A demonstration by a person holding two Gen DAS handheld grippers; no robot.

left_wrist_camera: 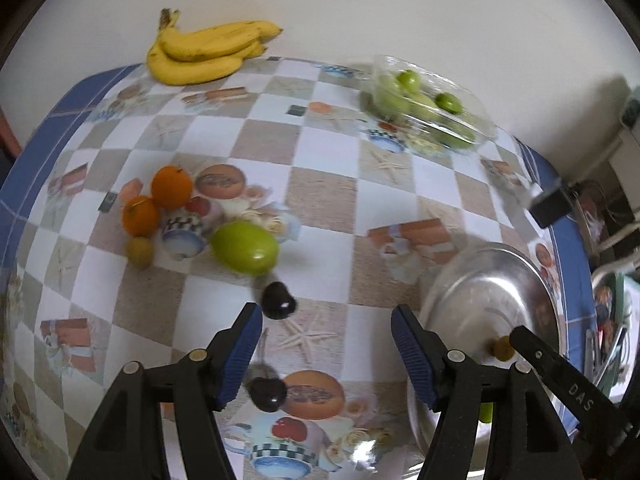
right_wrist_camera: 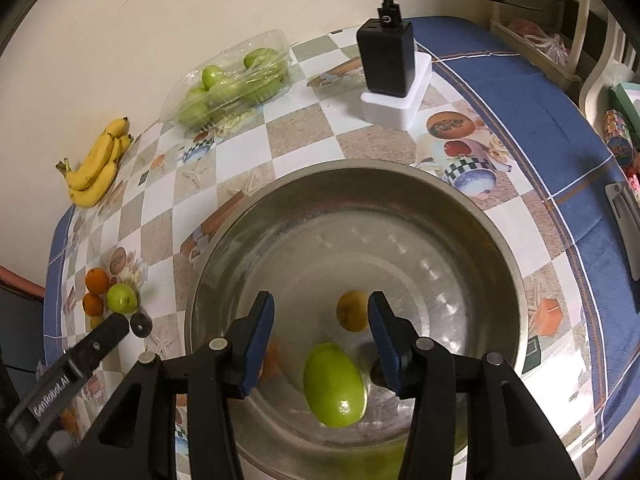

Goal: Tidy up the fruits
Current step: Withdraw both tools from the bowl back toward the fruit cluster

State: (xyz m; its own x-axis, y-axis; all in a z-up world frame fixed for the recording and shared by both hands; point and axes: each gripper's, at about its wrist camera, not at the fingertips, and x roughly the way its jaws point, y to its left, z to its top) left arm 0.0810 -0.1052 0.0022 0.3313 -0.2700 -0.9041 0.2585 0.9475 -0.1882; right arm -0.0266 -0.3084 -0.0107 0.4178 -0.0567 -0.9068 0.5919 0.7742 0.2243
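In the left wrist view my left gripper (left_wrist_camera: 326,322) is open and empty above the table, with a dark plum (left_wrist_camera: 278,301) just beyond its left fingertip and a second dark plum (left_wrist_camera: 267,394) beneath it. Farther left lie a green apple (left_wrist_camera: 245,248), two oranges (left_wrist_camera: 171,186) and a small yellowish fruit (left_wrist_camera: 139,252). In the right wrist view my right gripper (right_wrist_camera: 322,312) is open above the steel bowl (right_wrist_camera: 472,216), which holds a green apple (right_wrist_camera: 334,386) and a small yellowish fruit (right_wrist_camera: 352,310).
A bunch of bananas (left_wrist_camera: 204,52) lies at the table's far edge by the wall. A clear plastic box of green fruits (right_wrist_camera: 232,80) sits at the back. A black charger on a white block (right_wrist_camera: 390,68) stands behind the bowl. The bowl (left_wrist_camera: 500,280) is right of my left gripper.
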